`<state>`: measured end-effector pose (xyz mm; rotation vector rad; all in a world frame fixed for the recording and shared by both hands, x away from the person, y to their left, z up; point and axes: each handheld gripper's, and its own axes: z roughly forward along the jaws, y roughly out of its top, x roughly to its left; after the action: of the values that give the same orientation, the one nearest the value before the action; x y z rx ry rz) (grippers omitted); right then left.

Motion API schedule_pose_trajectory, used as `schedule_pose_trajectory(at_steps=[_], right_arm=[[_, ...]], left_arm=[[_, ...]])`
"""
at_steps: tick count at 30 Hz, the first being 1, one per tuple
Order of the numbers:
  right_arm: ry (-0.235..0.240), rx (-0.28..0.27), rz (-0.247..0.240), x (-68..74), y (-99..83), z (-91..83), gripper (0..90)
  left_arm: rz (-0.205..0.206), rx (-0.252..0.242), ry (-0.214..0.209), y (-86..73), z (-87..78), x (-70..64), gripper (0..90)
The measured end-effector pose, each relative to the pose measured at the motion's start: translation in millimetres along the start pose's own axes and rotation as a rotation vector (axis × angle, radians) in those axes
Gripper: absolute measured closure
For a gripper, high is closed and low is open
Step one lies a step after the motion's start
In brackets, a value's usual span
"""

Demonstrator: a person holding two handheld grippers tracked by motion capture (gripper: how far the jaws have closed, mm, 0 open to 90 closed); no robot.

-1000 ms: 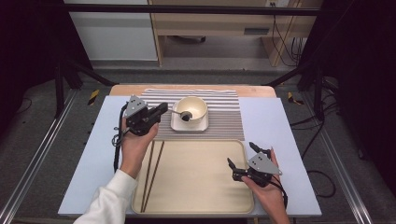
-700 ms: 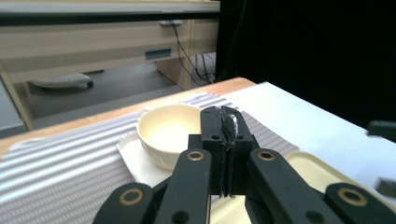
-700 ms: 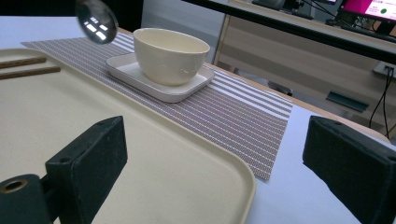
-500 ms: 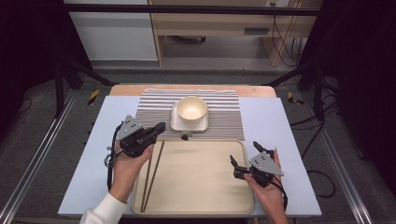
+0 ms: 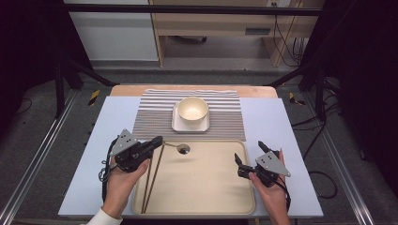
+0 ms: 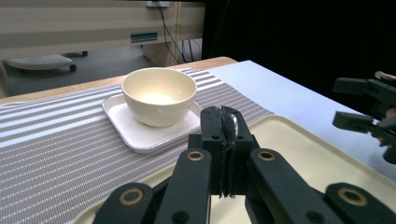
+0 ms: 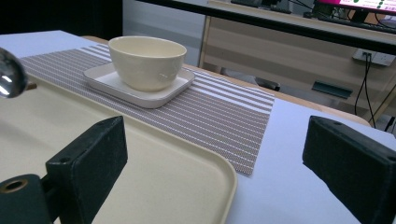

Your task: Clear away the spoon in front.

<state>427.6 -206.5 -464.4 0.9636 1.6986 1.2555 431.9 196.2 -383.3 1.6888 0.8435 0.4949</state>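
The right gripper (image 5: 248,154) hovers over the right edge of the beige tray (image 5: 202,197), its jaws wide apart and holding nothing. The left gripper (image 5: 157,141) has its jaws pressed together on the handle of a metal spoon (image 5: 182,148), whose bowl hangs just above the tray's far edge. Two chopsticks (image 5: 151,180) lie in the tray at its left side. Farther away, a cream bowl (image 5: 192,109) stands on a small white plate (image 5: 177,125) on the striped mat (image 5: 152,115).

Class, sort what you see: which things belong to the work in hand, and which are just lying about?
In the work: left gripper, shut on the spoon; tray; bowl.
Lying about: chopsticks; striped mat; small plate; right gripper, jaws open.
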Motion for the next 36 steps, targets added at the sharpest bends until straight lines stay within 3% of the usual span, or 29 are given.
schedule_pose_trajectory(at_steps=[21, 26, 36], right_arm=[[-0.021, 0.026, -0.034, 1.4, -2.4, 0.6, 6.8], [-0.027, 0.031, -0.031, 0.8, -2.7, 1.1, 6.8], [-0.025, 0.031, -0.032, 1.1, -2.5, 0.7, 6.8]], left_arm=[[-0.023, 0.026, -0.012, -33.5, -52.2, -4.5, 88.6], [-0.019, 0.069, -0.027, -44.1, -60.5, -4.9, 88.6], [-0.023, 0.088, -0.043, -48.4, -85.4, -11.2, 88.5]])
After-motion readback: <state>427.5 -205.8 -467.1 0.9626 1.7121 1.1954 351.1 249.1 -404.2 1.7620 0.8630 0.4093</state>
